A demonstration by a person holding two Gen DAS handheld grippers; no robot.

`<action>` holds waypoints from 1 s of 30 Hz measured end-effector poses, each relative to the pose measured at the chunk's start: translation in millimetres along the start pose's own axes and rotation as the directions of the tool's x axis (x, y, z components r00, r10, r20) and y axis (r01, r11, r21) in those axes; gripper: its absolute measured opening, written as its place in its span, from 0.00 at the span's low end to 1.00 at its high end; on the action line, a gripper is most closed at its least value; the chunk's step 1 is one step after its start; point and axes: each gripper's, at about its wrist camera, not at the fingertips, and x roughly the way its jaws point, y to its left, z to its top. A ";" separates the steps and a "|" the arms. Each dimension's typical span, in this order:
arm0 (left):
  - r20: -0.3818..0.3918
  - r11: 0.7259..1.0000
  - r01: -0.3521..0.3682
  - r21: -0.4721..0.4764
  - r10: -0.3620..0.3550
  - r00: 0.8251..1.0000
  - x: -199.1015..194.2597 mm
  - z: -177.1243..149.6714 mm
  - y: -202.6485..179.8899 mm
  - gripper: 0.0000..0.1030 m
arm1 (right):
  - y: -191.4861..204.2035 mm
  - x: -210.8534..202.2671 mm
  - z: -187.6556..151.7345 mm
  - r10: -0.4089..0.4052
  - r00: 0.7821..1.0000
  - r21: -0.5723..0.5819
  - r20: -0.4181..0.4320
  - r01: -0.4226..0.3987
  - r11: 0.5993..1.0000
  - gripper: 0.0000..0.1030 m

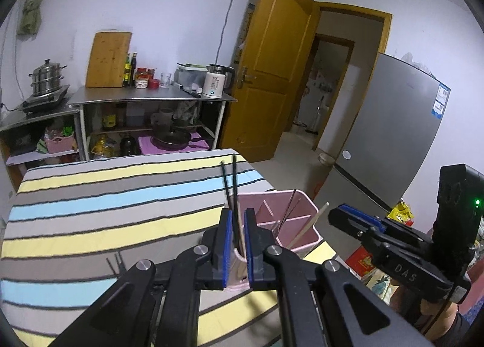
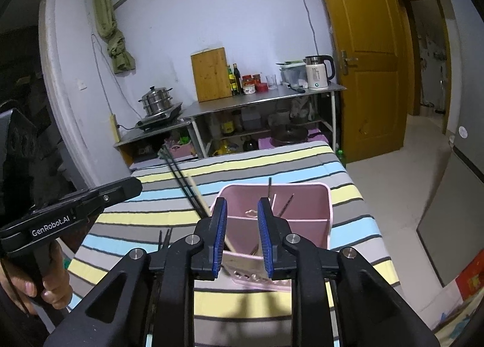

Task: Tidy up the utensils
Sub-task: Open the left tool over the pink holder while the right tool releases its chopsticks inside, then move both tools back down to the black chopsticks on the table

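Note:
A pink divided utensil holder [image 1: 299, 220] [image 2: 302, 204] stands on the striped table [image 1: 106, 201] [image 2: 348, 195]. My left gripper [image 1: 238, 226] is shut on a pair of dark chopsticks [image 1: 230, 183] and a pale one, held upright over the holder's near-left corner; they also show in the right wrist view [image 2: 184, 183]. Metal chopsticks [image 1: 287, 214] and a wooden chopstick [image 1: 311, 223] lean inside the holder. My right gripper [image 2: 242, 226] is open and empty, just before the holder's near side. More dark chopsticks [image 1: 116, 262] [image 2: 165, 238] lie on the table.
A steel counter [image 1: 151, 96] with a kettle [image 1: 216, 80], bottles, cutting board and steamer pot stands behind the table. A wooden door [image 1: 278, 68] is open at the right, and a grey fridge [image 1: 393, 135] stands close to the table's right side.

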 end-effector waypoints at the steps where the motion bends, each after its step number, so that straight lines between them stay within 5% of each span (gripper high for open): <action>1: 0.003 1.000 -0.002 -0.003 0.002 1.000 -3.2 -3.0 1.3 0.07 | 2.5 -2.3 -1.7 -0.001 1.000 -0.004 0.001 0.001 1.000 0.21; 18: -0.062 0.987 -0.139 -0.082 0.134 0.989 -44.5 -80.1 41.9 0.07 | 36.1 -16.9 -42.8 0.042 0.998 -0.054 -0.042 -0.044 0.998 0.21; 30: -0.117 0.976 -0.174 -0.128 0.159 0.980 -52.6 -110.8 62.3 0.07 | 50.3 -12.5 -68.3 0.078 0.991 -0.070 -0.105 -0.085 0.994 0.21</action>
